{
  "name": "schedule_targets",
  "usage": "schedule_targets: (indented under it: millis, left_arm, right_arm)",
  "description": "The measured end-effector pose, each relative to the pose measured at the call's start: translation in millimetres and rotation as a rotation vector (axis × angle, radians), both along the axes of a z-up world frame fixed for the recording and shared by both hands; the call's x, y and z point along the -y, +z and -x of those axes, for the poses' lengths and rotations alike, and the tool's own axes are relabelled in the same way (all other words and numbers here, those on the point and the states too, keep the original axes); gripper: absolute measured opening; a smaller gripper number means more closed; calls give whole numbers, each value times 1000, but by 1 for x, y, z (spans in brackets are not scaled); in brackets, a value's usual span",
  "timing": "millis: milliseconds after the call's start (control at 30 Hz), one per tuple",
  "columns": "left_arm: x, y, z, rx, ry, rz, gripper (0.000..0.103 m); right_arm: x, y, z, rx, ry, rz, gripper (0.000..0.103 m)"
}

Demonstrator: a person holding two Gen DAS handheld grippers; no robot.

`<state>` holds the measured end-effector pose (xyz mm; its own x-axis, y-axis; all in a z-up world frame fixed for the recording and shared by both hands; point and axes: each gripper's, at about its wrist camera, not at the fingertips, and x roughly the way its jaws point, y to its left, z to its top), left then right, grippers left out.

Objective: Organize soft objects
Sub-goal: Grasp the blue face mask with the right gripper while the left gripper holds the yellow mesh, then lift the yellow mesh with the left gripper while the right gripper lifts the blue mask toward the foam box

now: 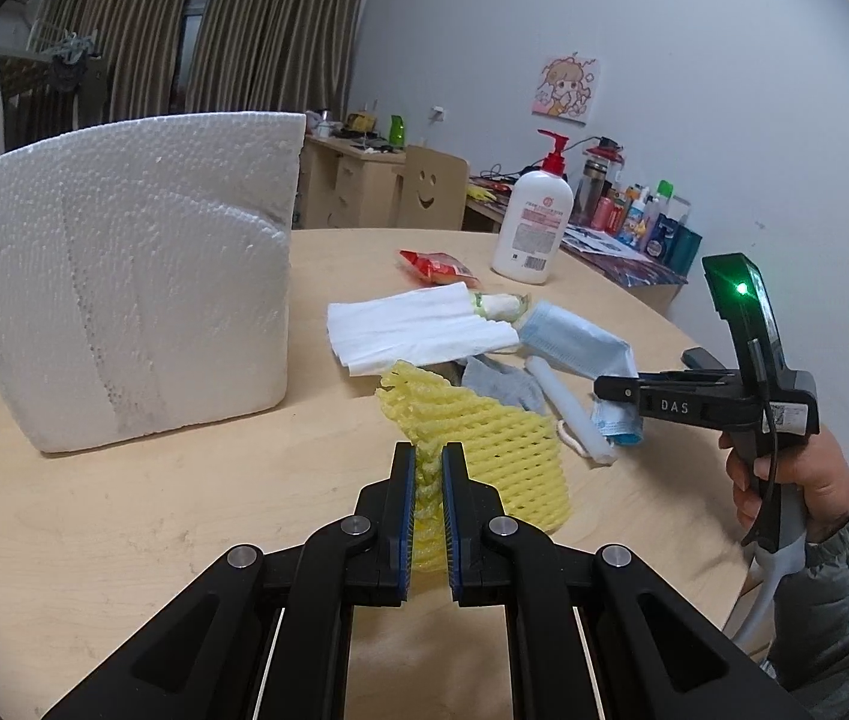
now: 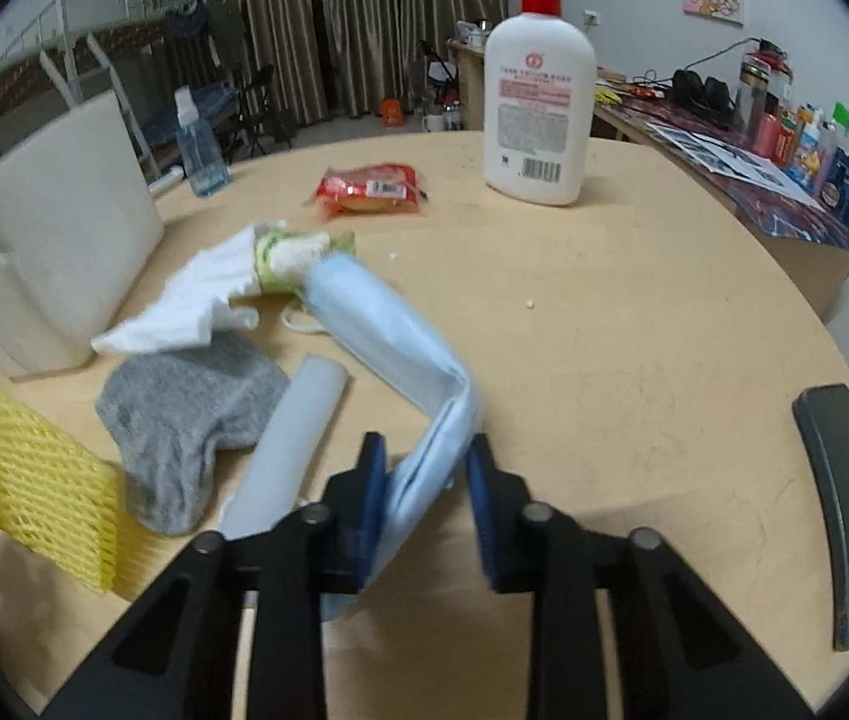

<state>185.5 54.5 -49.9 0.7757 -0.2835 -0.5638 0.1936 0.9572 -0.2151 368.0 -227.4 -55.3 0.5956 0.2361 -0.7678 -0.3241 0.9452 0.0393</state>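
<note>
My left gripper [image 1: 429,456] is shut on a yellow foam fruit net [image 1: 484,444], pinching its near-left edge just above the round wooden table [image 1: 154,510]. The net [image 2: 34,480] shows at the far left of the right wrist view. My right gripper [image 2: 427,450] stands open around the near end of a blue face mask [image 2: 376,312]; the left pad touches it and a gap shows at the right pad. From the left wrist view the right gripper [image 1: 610,390] reaches in from the right onto the mask [image 1: 568,339]. A grey sock [image 2: 184,402], a white foam tube [image 2: 298,420] and a white tissue [image 2: 196,300] lie beside it.
A big white foam block [image 1: 124,276] stands on the table's left. A lotion pump bottle [image 2: 538,102] and a red snack packet [image 2: 370,186] sit farther back, a blue spray bottle [image 2: 199,150] behind the block. A dark flat object [image 2: 844,510] lies near the right edge.
</note>
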Motion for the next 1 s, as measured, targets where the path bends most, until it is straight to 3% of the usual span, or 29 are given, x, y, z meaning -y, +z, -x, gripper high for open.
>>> schedule_targets:
  millis: [133,300,1000]
  left_arm:
    - [0,0,1,-1,9,-11,9]
    - [2,6,5,13,19,-28,9]
    - [7,25,36,102,53,-72,9]
  right_arm:
    - [-2,-4,1,6,2,27,17]
    - [10,2,6,20,0,-44,13]
    - [39,61,57,236,8,-208,7]
